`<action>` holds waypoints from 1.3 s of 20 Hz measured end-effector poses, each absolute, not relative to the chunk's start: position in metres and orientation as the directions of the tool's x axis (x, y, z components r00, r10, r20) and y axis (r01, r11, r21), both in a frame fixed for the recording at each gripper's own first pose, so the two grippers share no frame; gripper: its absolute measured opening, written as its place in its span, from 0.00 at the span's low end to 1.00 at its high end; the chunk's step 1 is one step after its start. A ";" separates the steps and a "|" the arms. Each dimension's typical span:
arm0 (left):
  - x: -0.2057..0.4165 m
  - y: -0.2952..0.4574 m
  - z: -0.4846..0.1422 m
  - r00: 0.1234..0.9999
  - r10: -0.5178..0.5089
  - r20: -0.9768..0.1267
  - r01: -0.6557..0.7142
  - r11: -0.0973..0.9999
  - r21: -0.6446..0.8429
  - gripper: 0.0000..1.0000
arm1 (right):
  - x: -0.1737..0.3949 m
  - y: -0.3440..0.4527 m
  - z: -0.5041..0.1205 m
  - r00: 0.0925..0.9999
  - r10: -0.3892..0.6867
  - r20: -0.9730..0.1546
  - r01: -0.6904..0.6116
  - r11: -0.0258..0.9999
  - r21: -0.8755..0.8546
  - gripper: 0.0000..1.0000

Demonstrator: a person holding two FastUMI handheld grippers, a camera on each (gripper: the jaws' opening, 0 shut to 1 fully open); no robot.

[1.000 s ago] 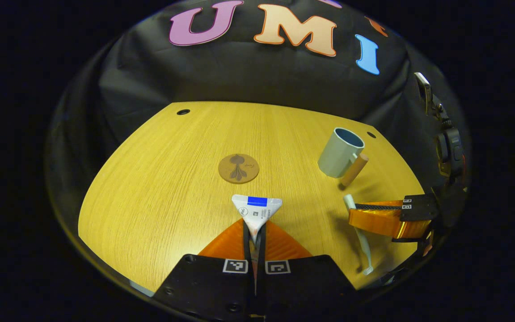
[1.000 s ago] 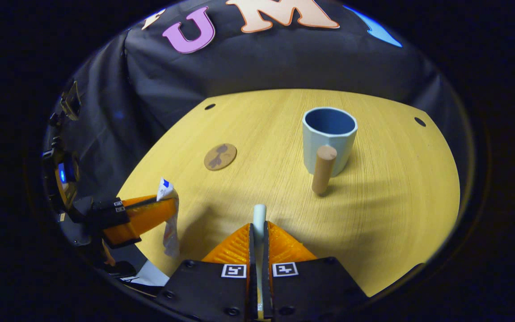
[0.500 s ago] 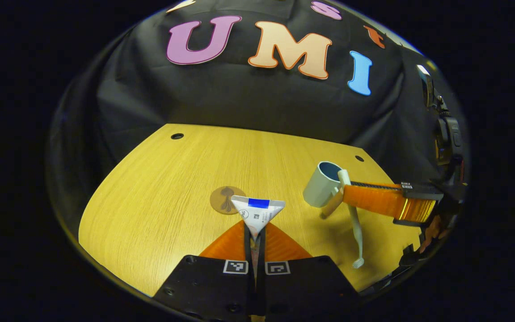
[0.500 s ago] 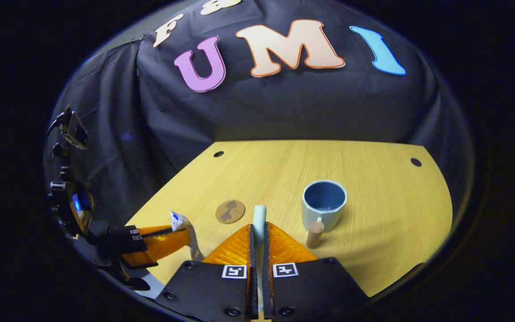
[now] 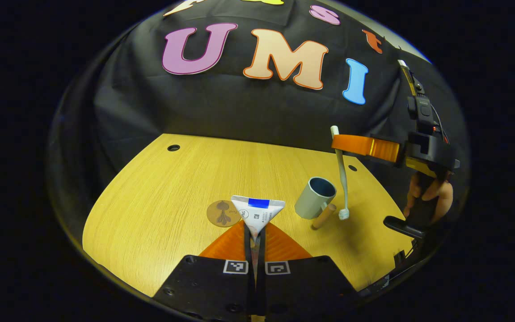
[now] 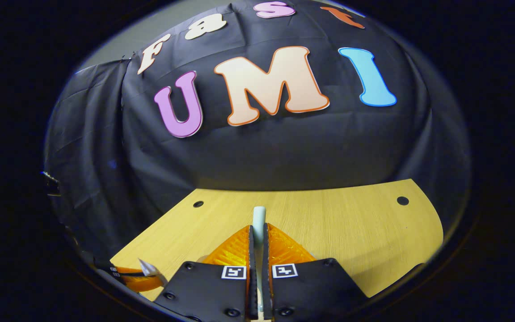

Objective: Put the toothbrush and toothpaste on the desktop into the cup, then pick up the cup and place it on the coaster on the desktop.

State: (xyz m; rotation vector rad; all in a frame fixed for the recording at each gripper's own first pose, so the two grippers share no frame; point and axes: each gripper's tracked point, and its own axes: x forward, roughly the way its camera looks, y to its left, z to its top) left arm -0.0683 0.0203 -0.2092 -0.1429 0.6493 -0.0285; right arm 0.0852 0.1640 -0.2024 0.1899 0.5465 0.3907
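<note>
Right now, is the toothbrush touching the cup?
Cannot tell. In the left gripper view the toothbrush hangs bristles-down from the right claw, beside the cup, overlapping its rim; no plain gap or contact.

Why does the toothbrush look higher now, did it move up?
Yes. The toothbrush rose with the right tool; it now hangs head-down beside the cup.

Toothpaste (image 5: 257,213) lower end hidden between the left gripper (image 5: 255,237) fingers, toothbrush (image 6: 259,218) mostly hidden between the right gripper (image 6: 258,241) fingers in the right gripper view, coaster (image 5: 223,213) right edge covered by the toothpaste.
</note>
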 end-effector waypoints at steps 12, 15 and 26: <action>-0.067 0.038 -0.182 0.824 0.000 -0.567 -0.078 0.991 -0.113 0.00 | 0.152 0.147 -0.241 0.854 0.300 -0.425 -0.216 0.948 0.235 0.06; -0.064 0.039 -0.178 0.827 0.001 -0.563 -0.074 0.992 -0.106 0.00 | 0.147 0.145 -0.250 0.846 0.286 -0.450 -0.216 0.956 0.201 0.11; -0.015 0.002 -0.160 0.854 -0.100 -0.510 0.038 0.991 -0.130 0.00 | 0.046 0.093 -0.271 0.785 0.294 -0.545 -0.227 0.955 0.190 0.99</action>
